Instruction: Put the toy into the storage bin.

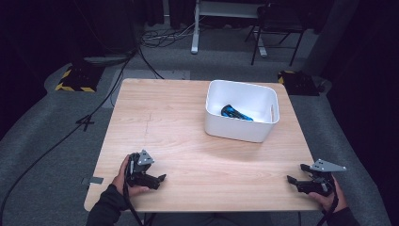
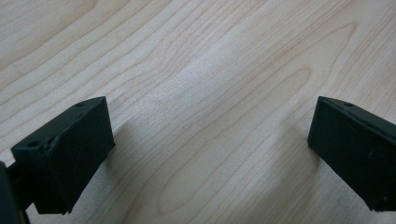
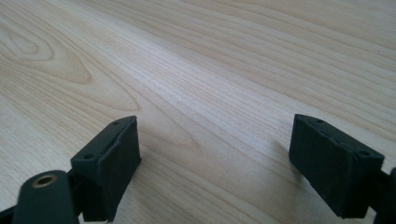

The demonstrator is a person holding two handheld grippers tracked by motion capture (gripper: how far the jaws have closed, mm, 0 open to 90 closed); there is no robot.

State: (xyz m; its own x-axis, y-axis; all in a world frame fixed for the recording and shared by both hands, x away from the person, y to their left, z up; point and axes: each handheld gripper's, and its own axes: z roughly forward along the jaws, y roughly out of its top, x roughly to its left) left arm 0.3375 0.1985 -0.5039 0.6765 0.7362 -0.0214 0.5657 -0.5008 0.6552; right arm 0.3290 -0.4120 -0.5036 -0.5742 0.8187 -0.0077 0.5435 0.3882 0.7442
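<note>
Your two sets of tongs rest at the bottom of the high view, the left tongs (image 1: 160, 179) at lower left and the right tongs (image 1: 292, 180) at lower right, each with its jaws standing wide apart and nothing between them but bare wood, as both gripper views confirm. The blue-and-black object (image 1: 236, 113) lies inside the white bin (image 1: 235, 131), which stands on the tabletop (image 1: 179, 127) in the upper right of centre of the frame. From your right tongs the bin lies up and to the left; from your left tongs it lies up and well to the right, so your right hand looks the nearer of the two. The object's long axis runs roughly from upper left to lower right across the bin floor, so a reach would have to come down over the bin's rim. No brand, label or legible writing can be made out on the bin or the object.
</note>
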